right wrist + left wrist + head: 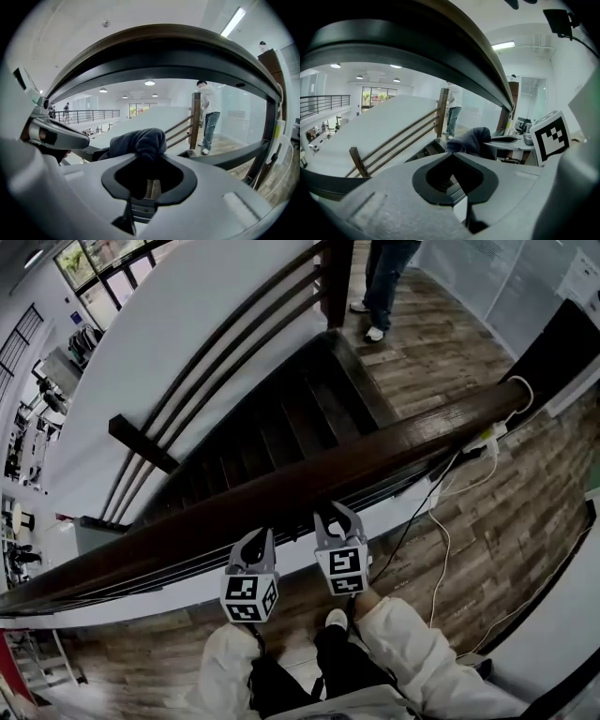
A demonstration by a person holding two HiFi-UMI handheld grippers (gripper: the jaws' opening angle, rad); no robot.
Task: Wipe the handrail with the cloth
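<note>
Dark cloth (139,140) bunches between the right gripper's (148,155) pinching jaws below the handrail (154,43); left gripper's (452,155) jaws meet, empty.

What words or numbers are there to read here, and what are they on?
No text here can be read.
Left marker cube: black-and-white square pattern, no letters.
Right marker cube: black-and-white square pattern too, no letters.
Wall sheet at the far right: any print is too small to read.
</note>
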